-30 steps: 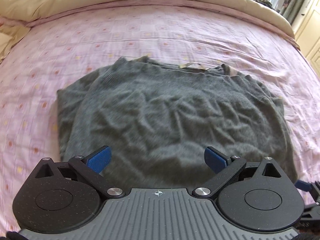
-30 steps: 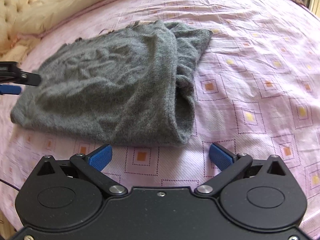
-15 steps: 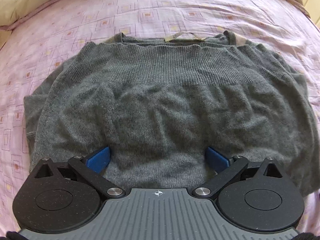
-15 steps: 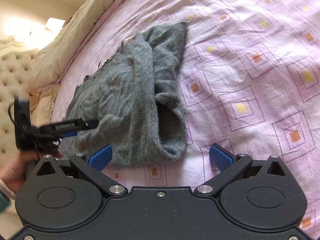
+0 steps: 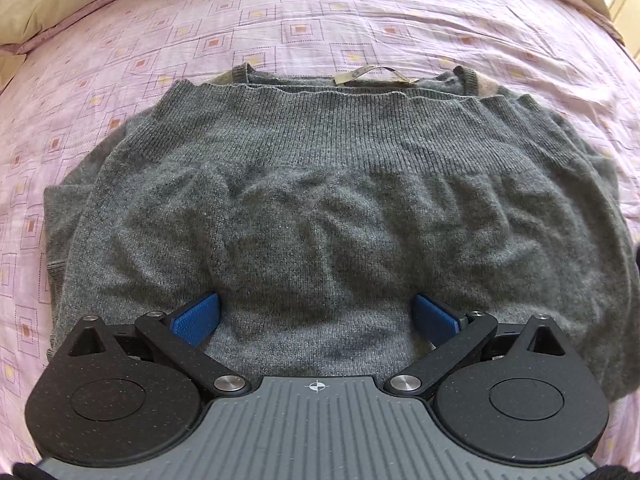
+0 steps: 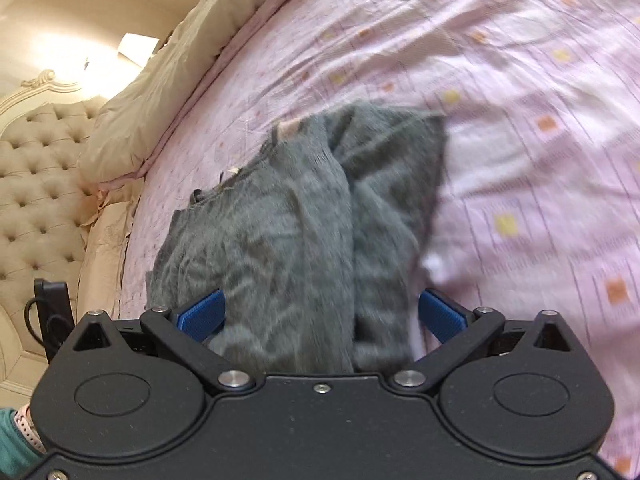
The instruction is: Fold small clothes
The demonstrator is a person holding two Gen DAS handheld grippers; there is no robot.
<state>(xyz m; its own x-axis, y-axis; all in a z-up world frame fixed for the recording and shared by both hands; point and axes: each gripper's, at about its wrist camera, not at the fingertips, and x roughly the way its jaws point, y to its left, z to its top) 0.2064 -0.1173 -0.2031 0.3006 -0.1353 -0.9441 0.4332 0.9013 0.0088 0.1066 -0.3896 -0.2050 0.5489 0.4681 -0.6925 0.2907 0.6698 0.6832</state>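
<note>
A tufted cream headboard (image 6: pixel 36 184) stands at the far left of the right wrist view, with a beige duvet (image 6: pixel 168 92) bunched against it along the head of the bed. The pink bedsheet (image 5: pixel 320 12), printed with small squares, covers the rest of the bed. The grey sweater (image 5: pixel 320 200) lies flat in the middle of that sheet, folded over on itself, a beige neck label (image 5: pixel 372 74) at its far edge. The left gripper (image 5: pixel 316 318) has its blue pads wide apart over the sweater's near edge. The right gripper (image 6: pixel 320 314) is likewise spread over the sweater; motion blur hides any contact.
</note>
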